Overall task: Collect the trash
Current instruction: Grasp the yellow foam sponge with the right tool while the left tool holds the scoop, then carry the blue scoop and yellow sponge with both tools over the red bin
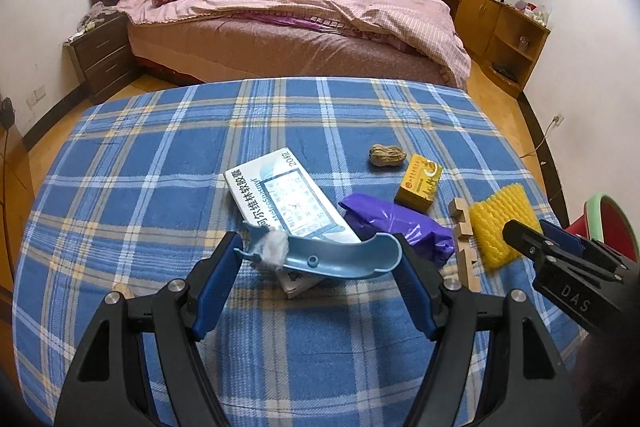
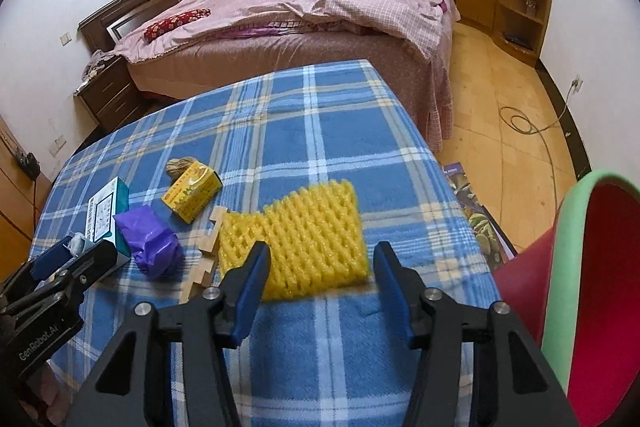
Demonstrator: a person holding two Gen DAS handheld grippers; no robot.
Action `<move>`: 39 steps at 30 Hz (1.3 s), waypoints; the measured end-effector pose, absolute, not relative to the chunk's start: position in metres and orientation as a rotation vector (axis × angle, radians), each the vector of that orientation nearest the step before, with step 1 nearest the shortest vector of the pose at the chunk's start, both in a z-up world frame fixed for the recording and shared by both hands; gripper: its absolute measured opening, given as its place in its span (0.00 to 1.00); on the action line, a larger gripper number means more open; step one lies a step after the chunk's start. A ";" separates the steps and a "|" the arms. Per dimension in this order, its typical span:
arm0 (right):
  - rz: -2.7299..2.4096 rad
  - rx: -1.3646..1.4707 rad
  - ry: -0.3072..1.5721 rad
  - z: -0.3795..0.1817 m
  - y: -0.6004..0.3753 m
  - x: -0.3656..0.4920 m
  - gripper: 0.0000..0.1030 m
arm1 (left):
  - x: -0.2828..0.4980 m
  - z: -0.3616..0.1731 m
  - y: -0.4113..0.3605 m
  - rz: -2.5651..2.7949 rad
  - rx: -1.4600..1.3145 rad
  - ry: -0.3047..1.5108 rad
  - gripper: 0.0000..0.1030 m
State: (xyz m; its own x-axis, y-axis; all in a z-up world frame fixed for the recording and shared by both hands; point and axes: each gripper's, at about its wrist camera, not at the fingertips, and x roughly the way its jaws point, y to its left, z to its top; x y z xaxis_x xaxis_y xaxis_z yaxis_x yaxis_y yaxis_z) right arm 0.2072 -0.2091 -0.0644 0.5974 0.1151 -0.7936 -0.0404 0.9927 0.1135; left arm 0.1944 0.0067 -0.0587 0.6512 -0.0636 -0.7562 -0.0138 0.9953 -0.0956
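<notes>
My left gripper (image 1: 318,253) is shut on a light blue curved plastic piece (image 1: 336,255) with a wad of grey tissue (image 1: 274,247) in it, held over a white and blue medicine box (image 1: 284,195). My right gripper (image 2: 320,259) is open, its fingers either side of a yellow foam net (image 2: 304,239) on the blue plaid table (image 2: 320,131). A crumpled purple bag (image 2: 150,241), a yellow carton (image 2: 192,197), a peanut shell (image 1: 386,157) and a wooden block piece (image 1: 464,243) lie between the two grippers.
A red bin with a green rim (image 2: 580,287) stands at the table's right edge. A bed with a pink quilt (image 1: 300,11) lies behind the table, a dark nightstand (image 1: 102,55) to its left. Wooden cabinets (image 1: 480,7) line the far wall. A cable (image 2: 532,123) lies on the floor.
</notes>
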 end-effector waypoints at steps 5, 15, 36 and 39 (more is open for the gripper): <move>0.144 0.078 0.918 -0.065 -0.201 0.207 0.26 | 0.194 -0.058 0.004 -0.032 -0.091 0.862 0.72; 0.138 0.076 0.873 -0.055 -0.202 0.193 0.21 | 0.183 -0.044 -0.002 -0.055 -0.084 0.840 0.72; -0.055 0.128 0.716 0.003 -0.270 0.101 0.21 | 0.141 -0.002 -0.065 -0.205 -0.036 0.770 0.72; -0.094 0.129 0.691 0.010 -0.286 0.088 0.21 | 0.135 0.003 -0.079 -0.238 -0.027 0.767 0.72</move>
